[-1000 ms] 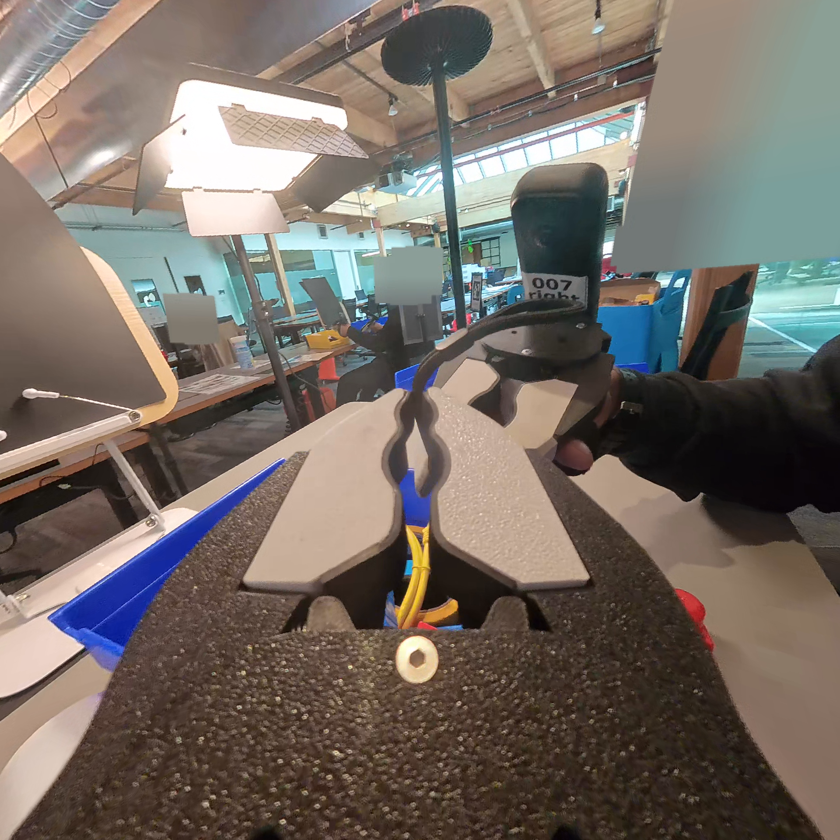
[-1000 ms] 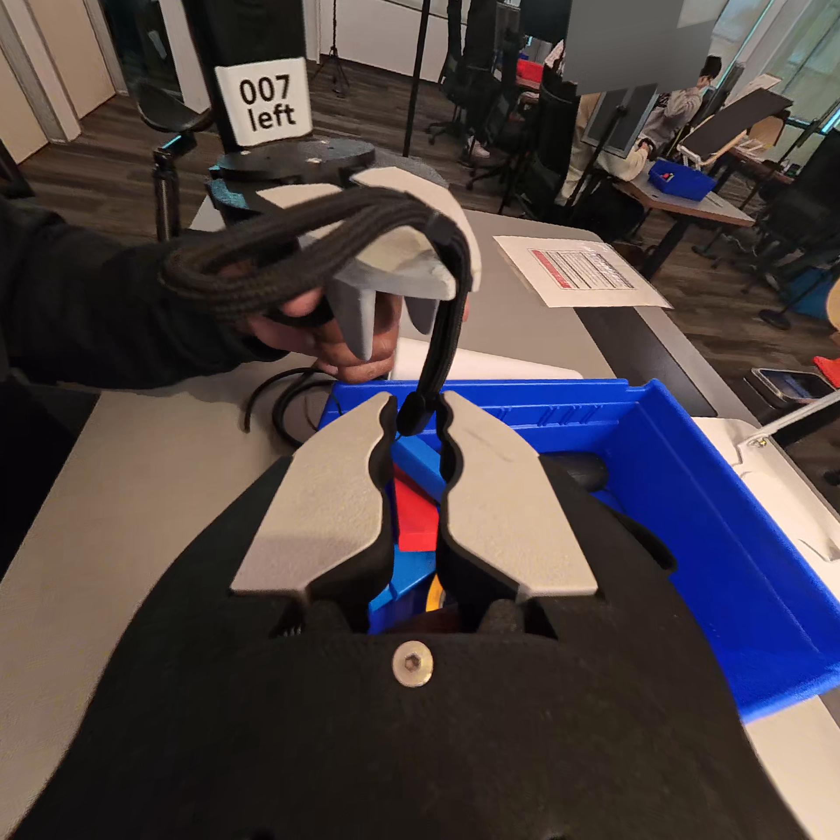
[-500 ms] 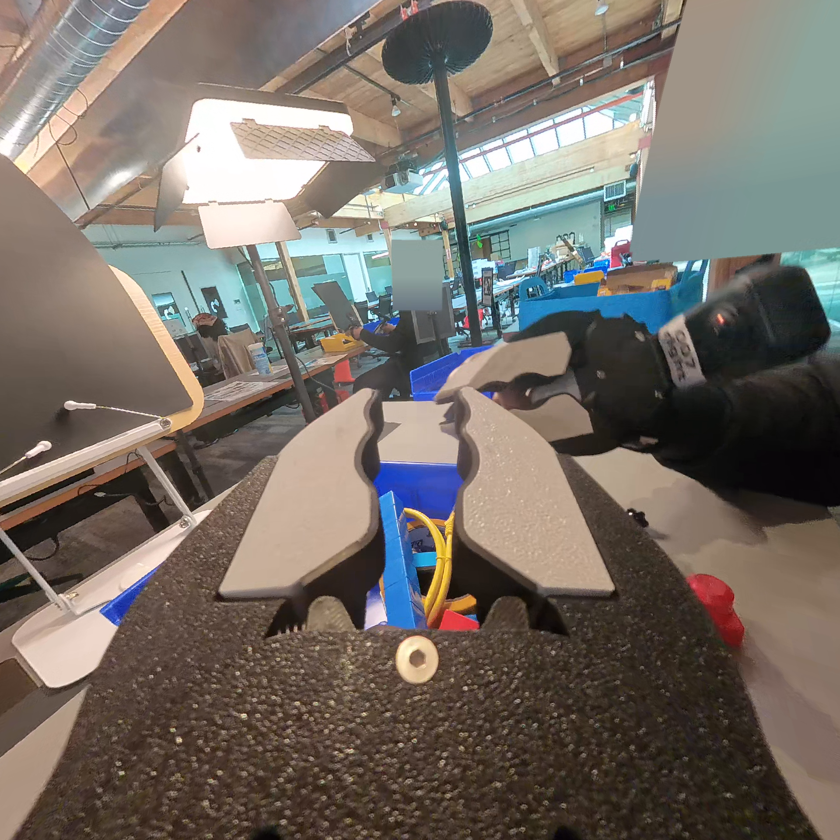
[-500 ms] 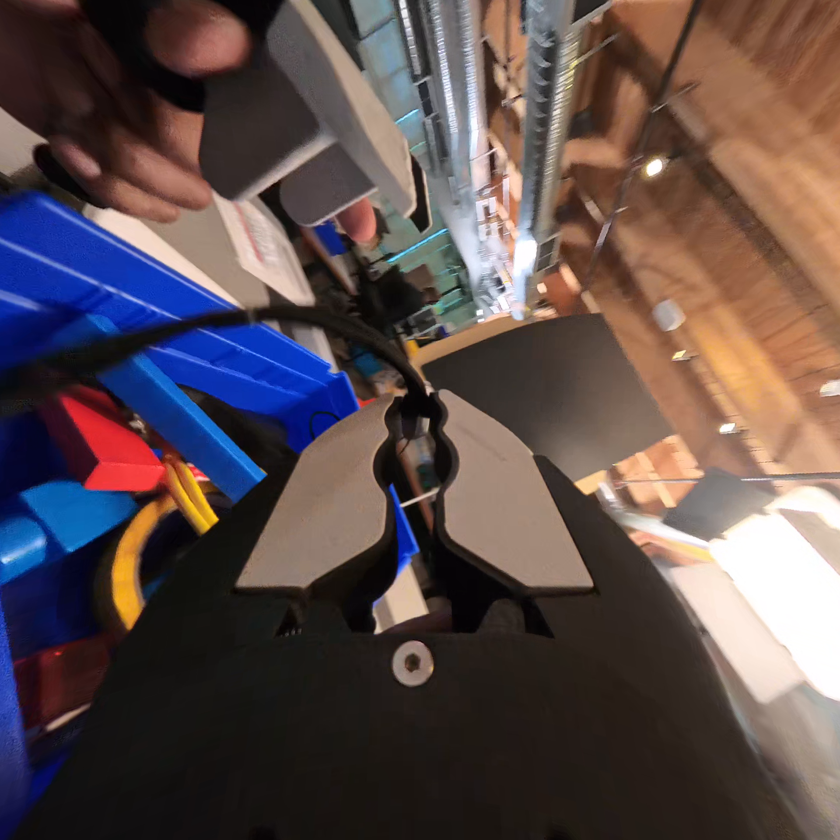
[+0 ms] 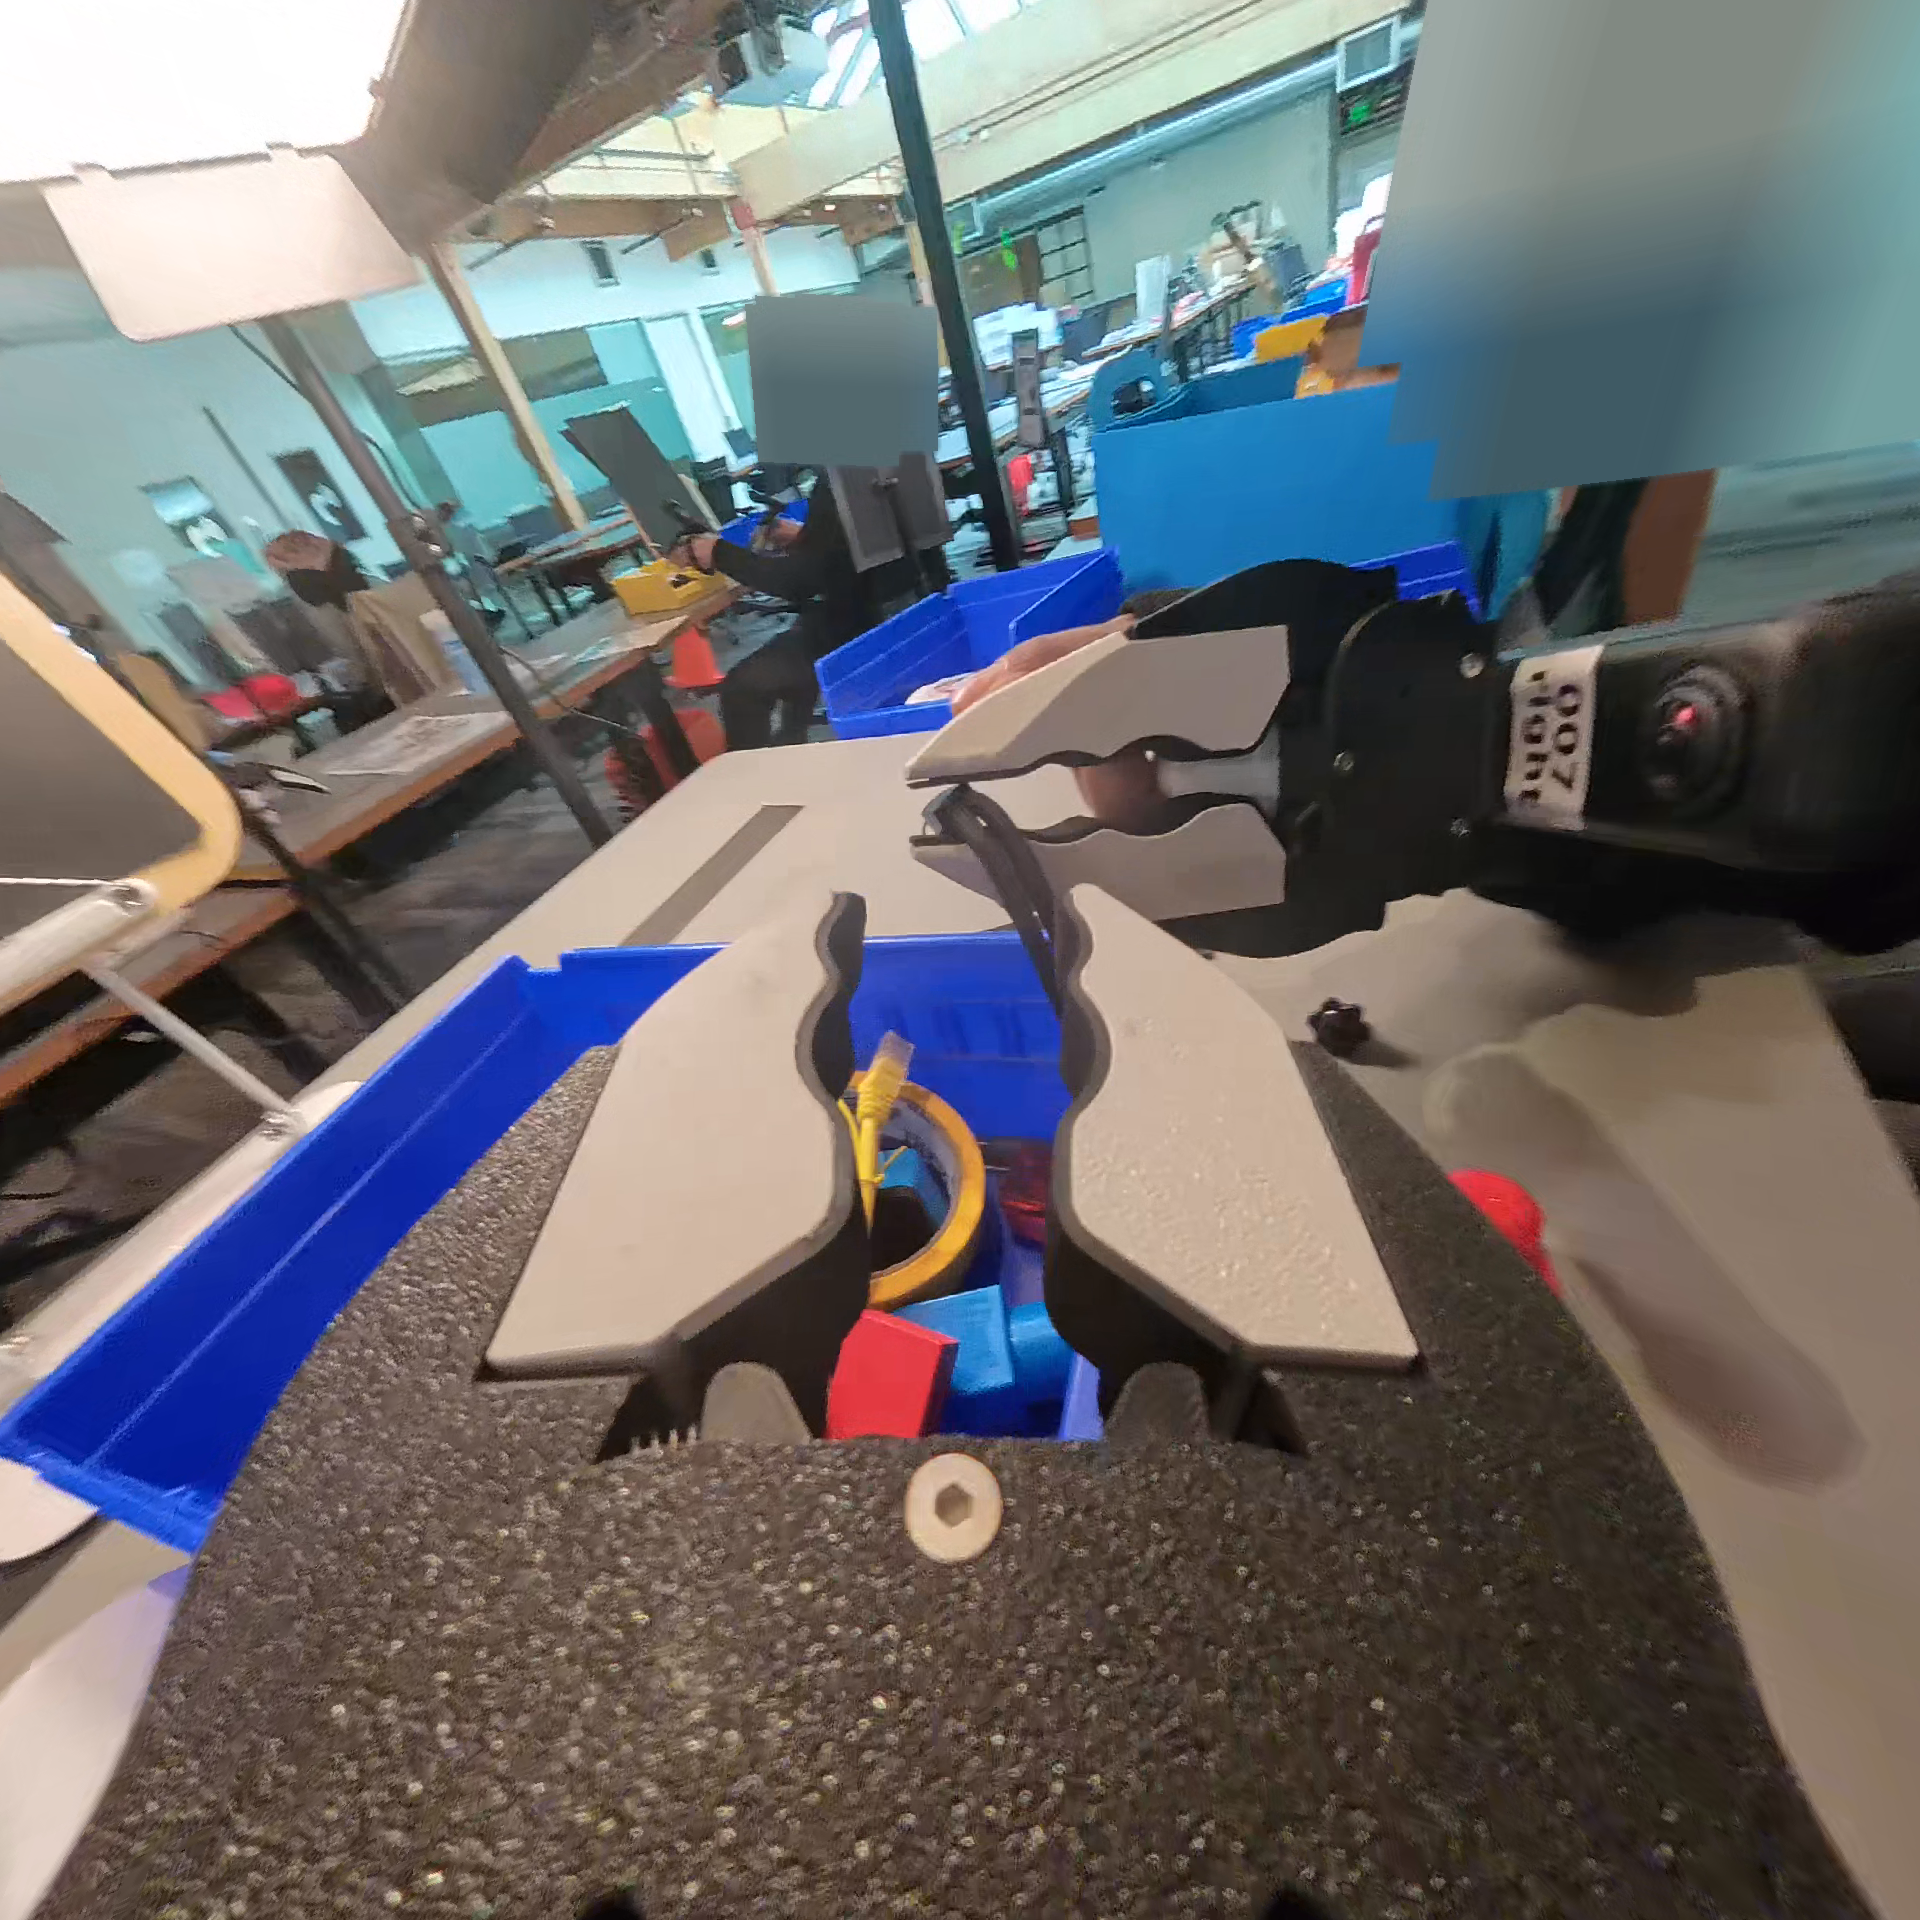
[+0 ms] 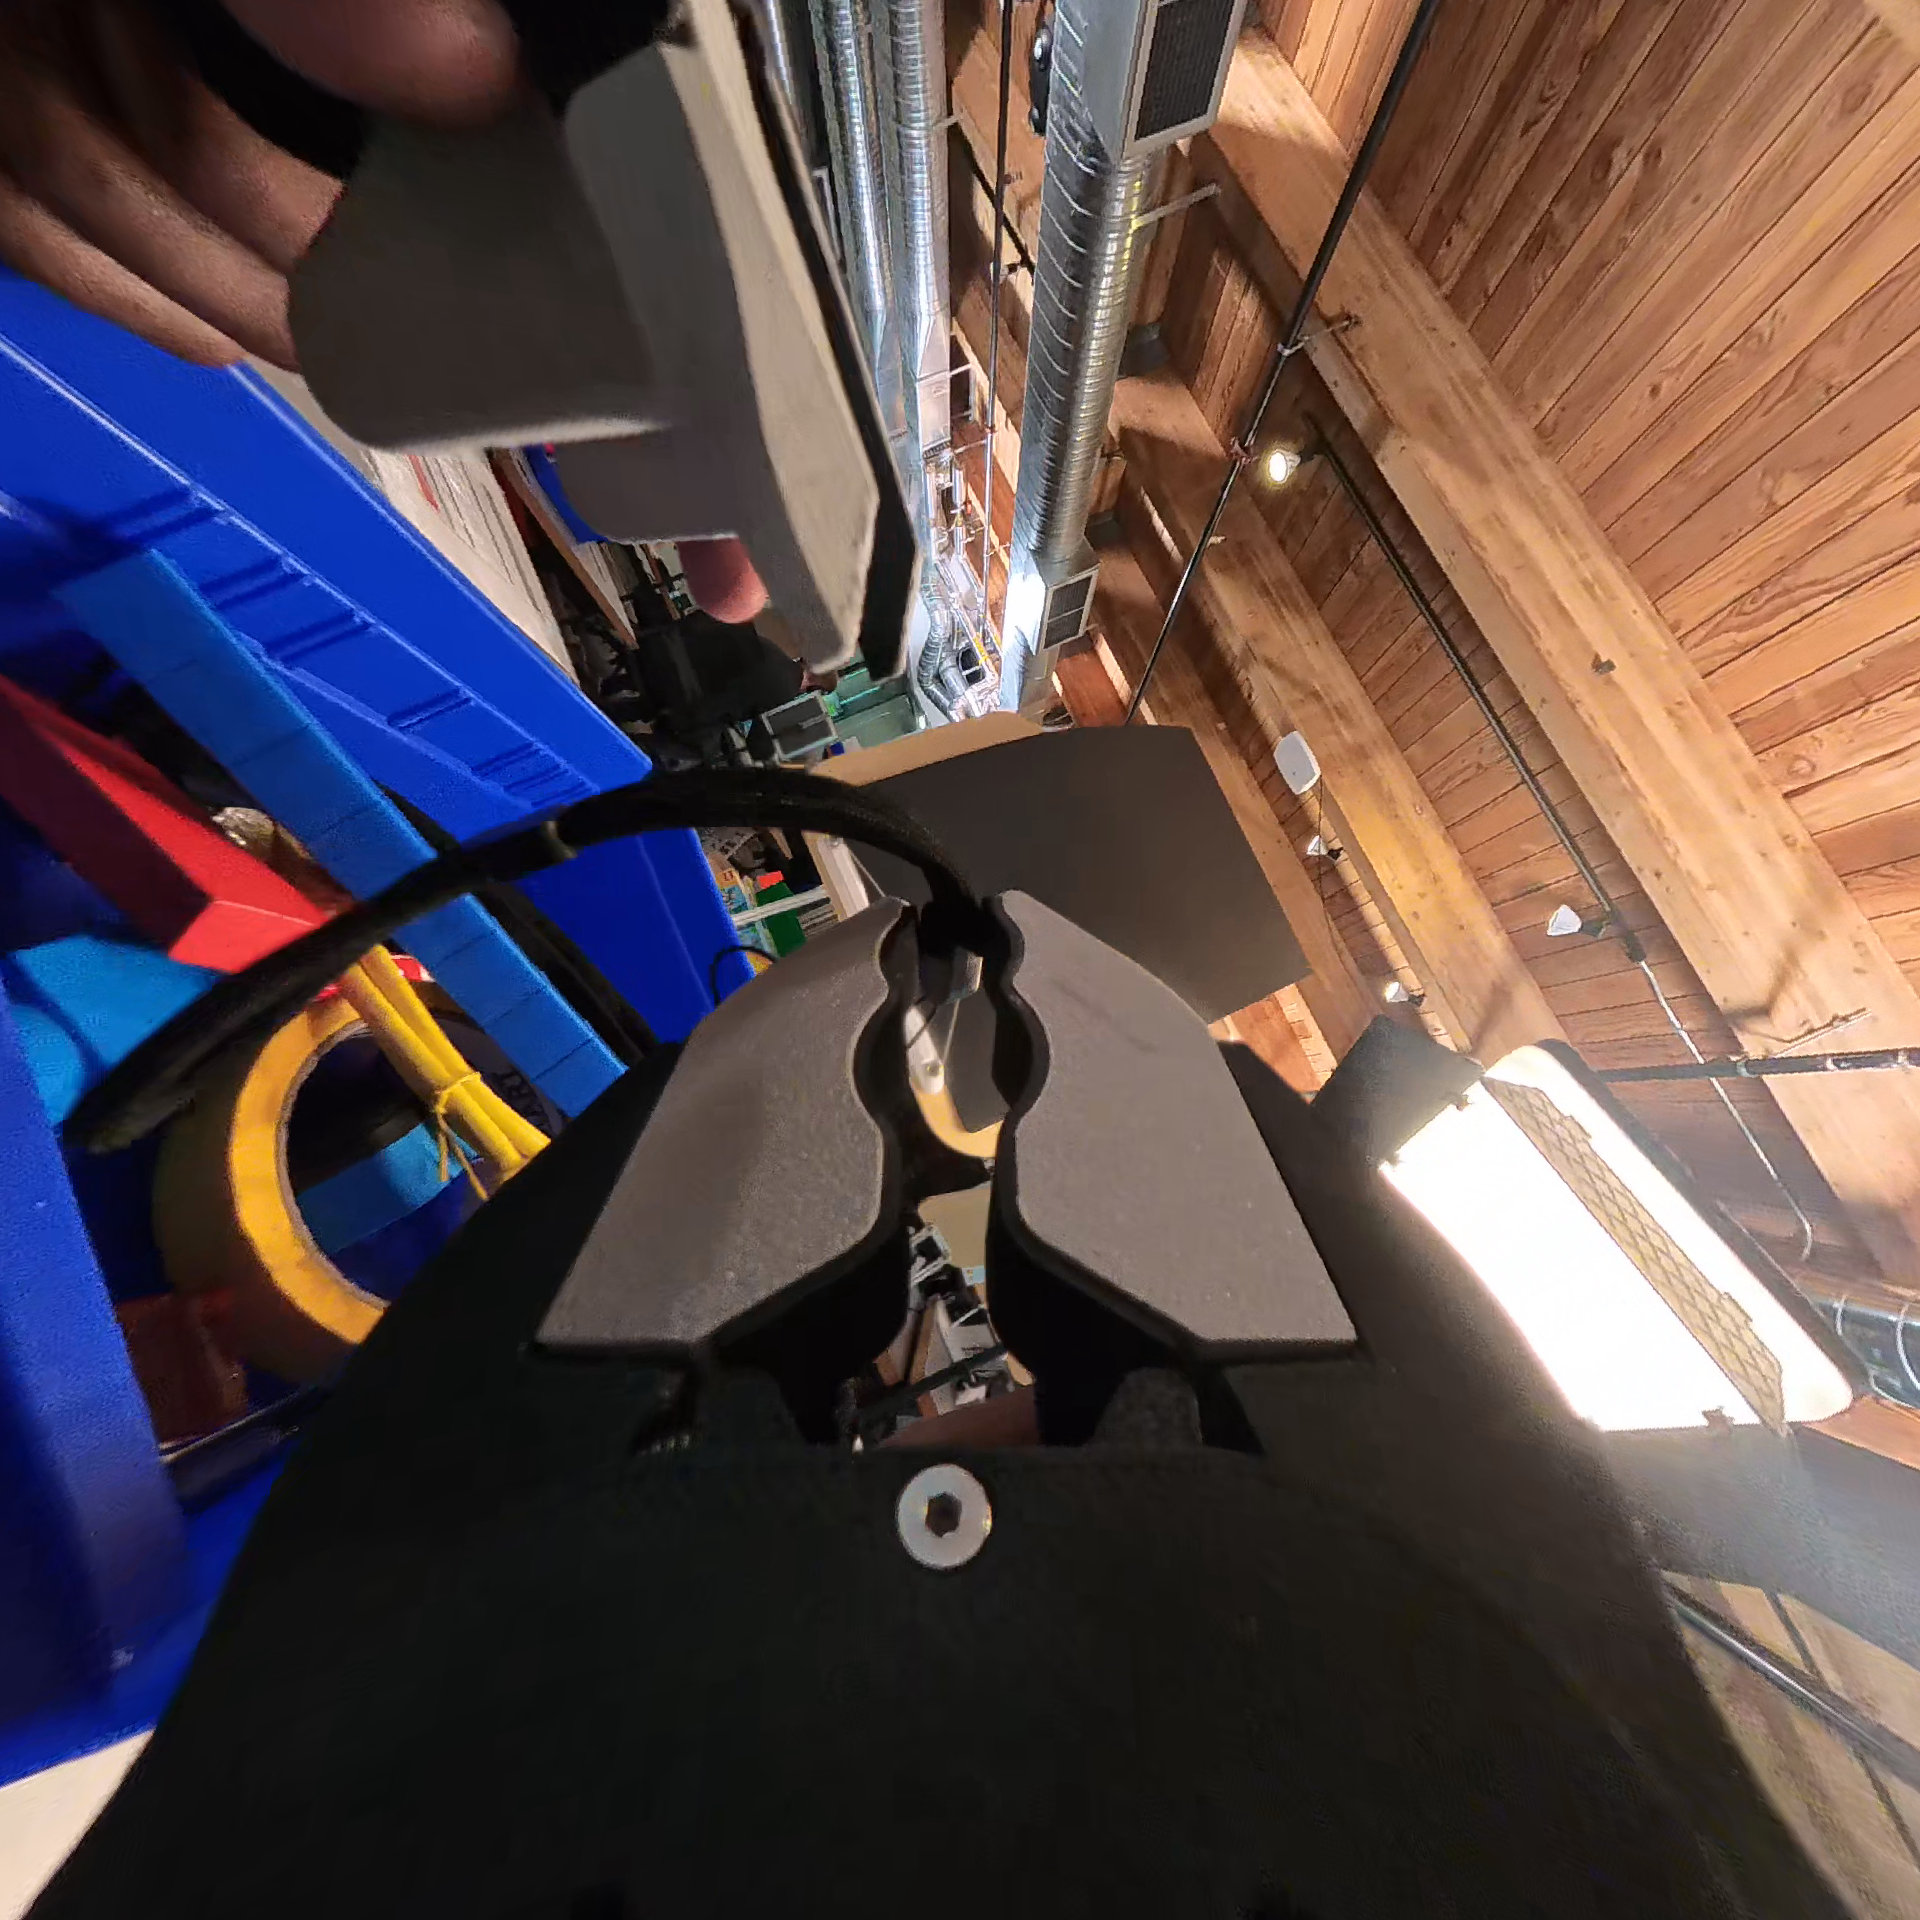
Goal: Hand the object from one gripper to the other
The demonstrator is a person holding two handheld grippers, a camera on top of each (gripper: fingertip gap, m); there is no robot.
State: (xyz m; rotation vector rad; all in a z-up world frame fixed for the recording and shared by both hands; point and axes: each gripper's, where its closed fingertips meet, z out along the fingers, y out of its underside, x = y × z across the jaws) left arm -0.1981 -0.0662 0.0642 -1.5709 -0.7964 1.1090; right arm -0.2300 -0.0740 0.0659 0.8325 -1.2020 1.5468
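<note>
A black braided cord (image 6: 675, 816) is pinched at its end in my right gripper (image 6: 948, 925), which is shut on it and rolled on its side. The cord arcs left and hangs down over the blue bin (image 6: 343, 634). In the left wrist view my left gripper (image 5: 956, 925) is open and empty above the bin (image 5: 312, 1226). The right gripper (image 5: 920, 810) sits just beyond it, with the cord (image 5: 1023, 894) hanging by my left gripper's right finger. The left gripper's fingers (image 6: 727, 499) show at the upper left of the right wrist view.
The bin holds a yellow tape roll (image 5: 961, 1174), a yellow cable (image 5: 883, 1075), a red block (image 5: 894, 1371) and blue blocks. A red knob (image 5: 1496, 1216) and a small black knob (image 5: 1335, 1023) lie on the grey table (image 5: 1662, 1143). A studio light (image 6: 1590, 1247) stands nearby. My two grippers' fingertips are within a few centimetres of each other.
My left gripper has opened and let go of the cord. My right gripper has kept hold of it, rolled sideways and moved right. The left view has tipped down toward the bin.
</note>
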